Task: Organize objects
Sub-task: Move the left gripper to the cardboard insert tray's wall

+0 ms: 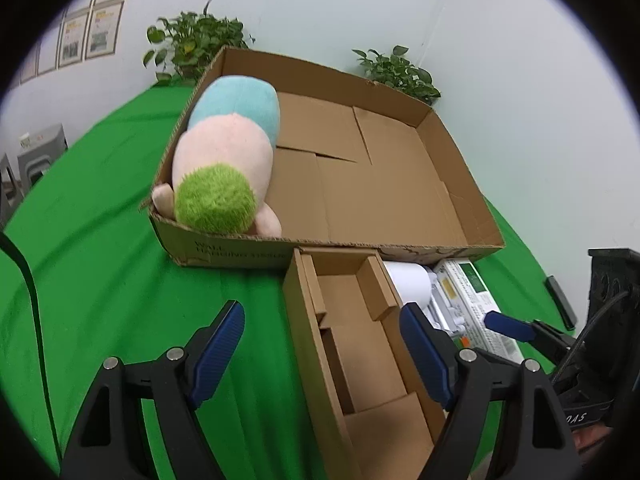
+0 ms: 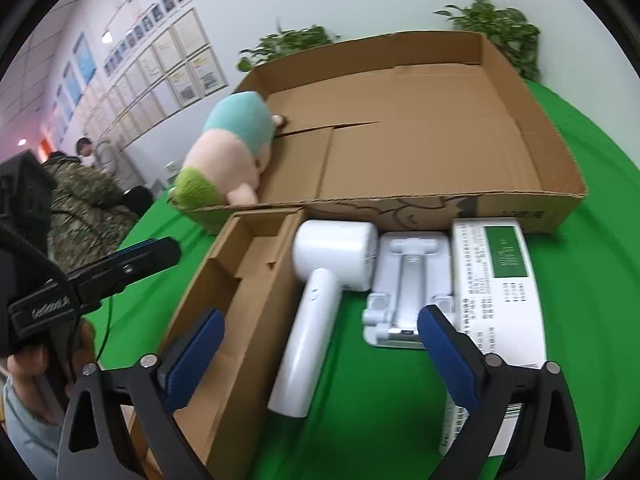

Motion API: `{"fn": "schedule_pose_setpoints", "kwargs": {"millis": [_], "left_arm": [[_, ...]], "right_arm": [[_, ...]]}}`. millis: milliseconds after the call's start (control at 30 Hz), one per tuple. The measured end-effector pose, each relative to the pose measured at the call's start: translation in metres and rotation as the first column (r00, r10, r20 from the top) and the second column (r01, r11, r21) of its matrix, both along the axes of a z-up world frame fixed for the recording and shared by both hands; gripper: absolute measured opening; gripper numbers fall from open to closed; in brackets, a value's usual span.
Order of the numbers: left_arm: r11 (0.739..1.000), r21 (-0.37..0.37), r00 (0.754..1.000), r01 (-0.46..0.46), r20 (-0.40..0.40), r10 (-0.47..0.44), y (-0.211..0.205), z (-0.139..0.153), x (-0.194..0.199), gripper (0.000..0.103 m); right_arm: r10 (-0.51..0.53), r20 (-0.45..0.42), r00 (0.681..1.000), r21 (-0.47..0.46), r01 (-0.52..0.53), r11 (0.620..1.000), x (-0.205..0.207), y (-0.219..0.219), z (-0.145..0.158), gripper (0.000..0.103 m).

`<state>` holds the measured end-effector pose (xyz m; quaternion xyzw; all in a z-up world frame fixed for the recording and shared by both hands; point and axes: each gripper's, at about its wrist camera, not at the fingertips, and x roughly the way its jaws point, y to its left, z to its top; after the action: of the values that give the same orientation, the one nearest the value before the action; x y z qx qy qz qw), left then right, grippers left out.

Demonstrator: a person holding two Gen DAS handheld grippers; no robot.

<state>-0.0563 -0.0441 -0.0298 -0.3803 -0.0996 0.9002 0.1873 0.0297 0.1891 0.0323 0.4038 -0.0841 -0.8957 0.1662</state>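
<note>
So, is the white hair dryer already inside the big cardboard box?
No, the white hair dryer lies on the green cloth outside the big cardboard box.

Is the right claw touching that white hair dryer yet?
Apart. The right wrist view shows the right claw open, its blue fingers held wide on either side of the white hair dryer, with green cloth visible between.

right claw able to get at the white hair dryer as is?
Probably yes. The right claw is open, and the dryer lies flat on the green cloth with its handle between the fingers. The small box sits close on its left and the white stand on its right.
</note>
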Motion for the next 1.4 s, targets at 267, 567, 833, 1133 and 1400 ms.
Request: {"fn": "schedule_pose_setpoints", "kwargs": {"millis": [267, 567, 833, 1133, 1400], "left_arm": [[0.972, 0.146, 0.974, 0.183, 0.105, -0.2, 0.006, -0.007, 0.033, 0.072], [0.944, 0.222, 0.957, 0.244, 0.105, -0.271, 0.009, 0.023, 0.057, 0.072], [0.965, 0.166, 0.971, 0.205, 0.092, -0.222, 0.007, 0.047, 0.071, 0.072], [0.989, 0.1, 0.98, 0.112, 0.154, -0.126, 0.007, 0.016, 0.047, 0.072], [0.993, 0.049, 0.97, 0.104, 0.215, -0.113, 0.014, -0.016, 0.011, 0.058]], "right_arm": [[0.253, -0.021, 0.967, -0.065, -0.254, 0.965, 0.034, -0.024, 0.005, 0.091], [0.431, -0.089, 0.898, -0.099, -0.439, 0.893, 0.064, -0.038, 0.045, 0.089], [0.503, -0.07, 0.861, -0.071, -0.507, 0.859, 0.088, -0.053, 0.075, 0.089], [0.353, -0.045, 0.935, 0.3, -0.324, 0.897, 0.085, -0.057, 0.036, 0.091], [0.27, 0.013, 0.963, 0.16, -0.269, 0.95, 0.016, -0.058, -0.002, 0.089]]}}
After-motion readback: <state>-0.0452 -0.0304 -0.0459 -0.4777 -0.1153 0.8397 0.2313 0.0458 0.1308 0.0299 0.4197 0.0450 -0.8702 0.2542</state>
